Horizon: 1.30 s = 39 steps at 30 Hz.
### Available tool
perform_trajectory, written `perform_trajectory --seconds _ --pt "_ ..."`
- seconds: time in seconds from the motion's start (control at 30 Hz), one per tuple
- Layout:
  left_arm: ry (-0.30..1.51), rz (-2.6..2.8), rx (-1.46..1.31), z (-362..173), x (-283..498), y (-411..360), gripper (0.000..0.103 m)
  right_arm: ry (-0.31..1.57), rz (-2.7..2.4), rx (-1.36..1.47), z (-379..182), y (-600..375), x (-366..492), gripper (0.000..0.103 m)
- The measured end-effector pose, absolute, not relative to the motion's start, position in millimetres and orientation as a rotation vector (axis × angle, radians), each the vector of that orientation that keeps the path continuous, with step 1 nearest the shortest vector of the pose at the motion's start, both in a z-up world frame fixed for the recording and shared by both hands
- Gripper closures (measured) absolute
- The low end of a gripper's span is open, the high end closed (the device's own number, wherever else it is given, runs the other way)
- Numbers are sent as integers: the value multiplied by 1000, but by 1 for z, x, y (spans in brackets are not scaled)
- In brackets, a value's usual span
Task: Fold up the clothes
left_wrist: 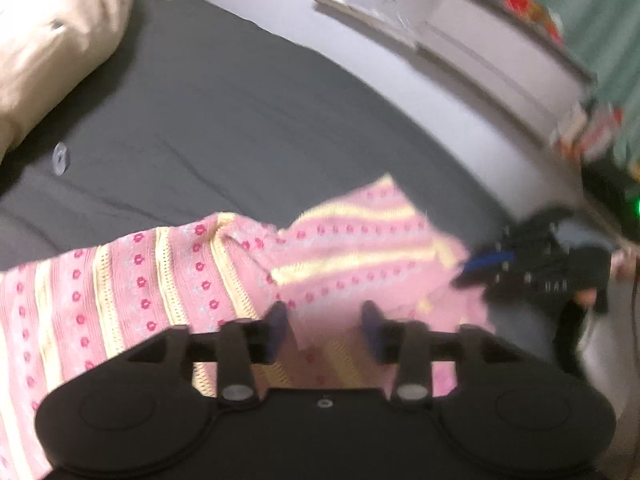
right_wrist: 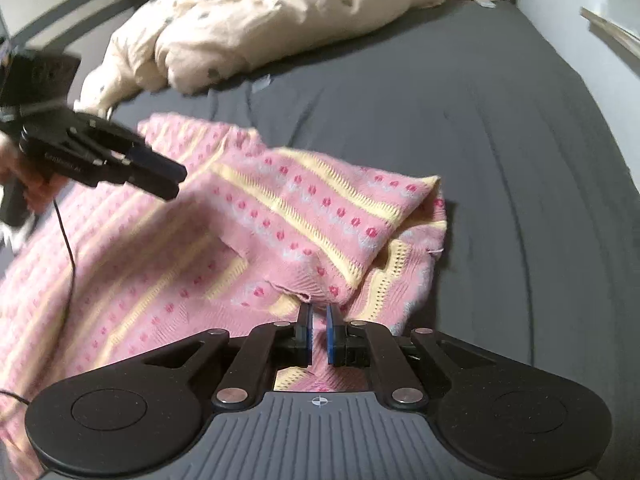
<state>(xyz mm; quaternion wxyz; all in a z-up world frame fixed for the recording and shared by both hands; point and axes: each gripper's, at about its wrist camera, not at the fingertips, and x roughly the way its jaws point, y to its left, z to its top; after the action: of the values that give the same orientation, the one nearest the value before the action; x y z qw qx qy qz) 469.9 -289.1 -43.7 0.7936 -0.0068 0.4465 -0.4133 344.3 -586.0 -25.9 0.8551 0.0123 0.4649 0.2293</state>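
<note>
Sweater [right_wrist: 280,216]: one flap folded over on bed [right_wrist: 500,128]; your right tool [right_wrist: 319,334] clamps its hem, left tool [left_wrist: 326,330] apart, empty; more folds remain

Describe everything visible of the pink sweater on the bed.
The sweater is a pink knit with yellow openwork stripes and rows of red dots. It lies rumpled on the dark grey bed sheet, one part folded over itself. The right gripper is shut on its near edge; the left gripper hovers above it, jaws open.

Pink knit sweater [right_wrist: 280,216] – openwork stripes, soft – on smooth matt grey bedsheet [right_wrist: 500,120].
</note>
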Motion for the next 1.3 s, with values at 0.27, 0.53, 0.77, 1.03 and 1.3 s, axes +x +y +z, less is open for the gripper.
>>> perform_trajectory --seconds 0.27,0.53,0.77,1.03,1.3 --pt "1035 -739 -166 -58 513 -300 50 974 393 218 -7 -609 395 68" --pt "1092 -665 -269 -77 541 -317 59 1000 255 364 -19 -624 443 43" --pt "1113 -623 -348 -86 540 -315 77 1093 191 519 -38 -636 459 61" --pt "1063 -596 -352 -85 539 -316 90 1041 128 592 -52 -640 465 99" --pt "1018 -488 -384 -89 543 -330 91 964 51 545 -44 -647 473 99"
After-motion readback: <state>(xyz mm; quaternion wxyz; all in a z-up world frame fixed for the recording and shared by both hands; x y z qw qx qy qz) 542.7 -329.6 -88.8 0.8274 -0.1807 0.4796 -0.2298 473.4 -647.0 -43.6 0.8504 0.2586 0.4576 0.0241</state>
